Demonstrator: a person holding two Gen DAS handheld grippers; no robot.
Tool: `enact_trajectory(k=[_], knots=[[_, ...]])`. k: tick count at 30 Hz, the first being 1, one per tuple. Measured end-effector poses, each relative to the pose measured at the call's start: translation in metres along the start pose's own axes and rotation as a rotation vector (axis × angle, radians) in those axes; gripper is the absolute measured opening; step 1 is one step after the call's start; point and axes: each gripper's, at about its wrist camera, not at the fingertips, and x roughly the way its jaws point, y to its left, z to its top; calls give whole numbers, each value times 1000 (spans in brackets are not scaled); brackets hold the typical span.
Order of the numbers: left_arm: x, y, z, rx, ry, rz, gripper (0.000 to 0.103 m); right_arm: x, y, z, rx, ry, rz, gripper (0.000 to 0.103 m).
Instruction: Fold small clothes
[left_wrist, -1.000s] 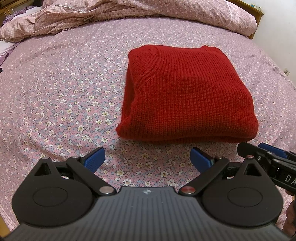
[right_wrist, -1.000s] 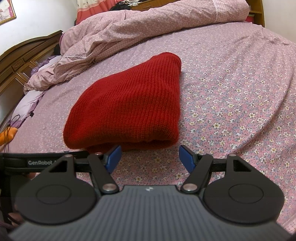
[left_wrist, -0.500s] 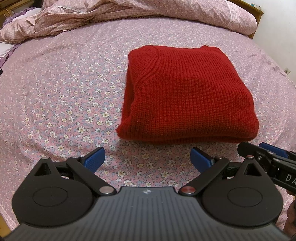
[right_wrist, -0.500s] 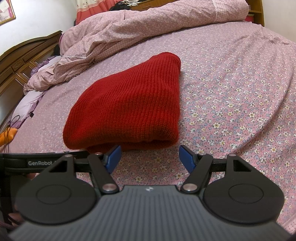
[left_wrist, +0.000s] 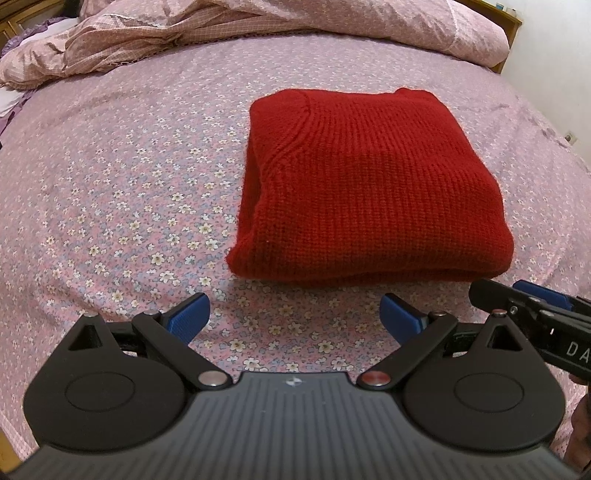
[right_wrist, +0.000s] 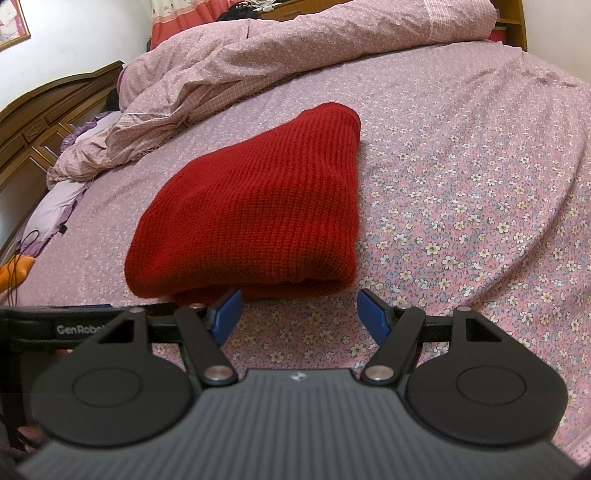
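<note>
Nothing has moved since the earlier frames: both tongs hang where they were and the knit lies as it lay. Nearest, the left tongs (left_wrist: 293, 314) stand with their blue pads spread wide and only flowered sheet between them; the right tongs (right_wrist: 299, 314) likewise gape with nothing in them, their left pad just beside the bundle's near edge, whether touching it I cannot tell. Beyond them, the red knit sweater (left_wrist: 369, 184) rests folded into a thick, roughly square stack on the bed (left_wrist: 110, 184), nearer the right tongs than the left. Farther back a rumpled pink duvet (right_wrist: 295, 44) is heaped along the far side, with a wooden headboard (right_wrist: 48, 122) at the left.

As a judgement, the sweater is soft, limp and fairly light, bulky in its layers, and its ribbed wool should give the pads good friction. It will sag and unfold if lifted by one layer alone, so the best hold is at the two near corners, pinching all layers together, one pair of tongs at each
</note>
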Motion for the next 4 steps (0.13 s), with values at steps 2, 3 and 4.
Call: enact_trajectory(k=[2, 3, 4], knots=[[0, -1, 0, 5, -1, 2, 100, 0, 0, 0, 1, 0, 0, 71], [0, -1, 1, 7, -1, 3, 100, 0, 0, 0, 2, 0, 0, 71], [0, -1, 0, 8, -1, 3, 100, 1, -1, 0, 4, 0, -1, 71]])
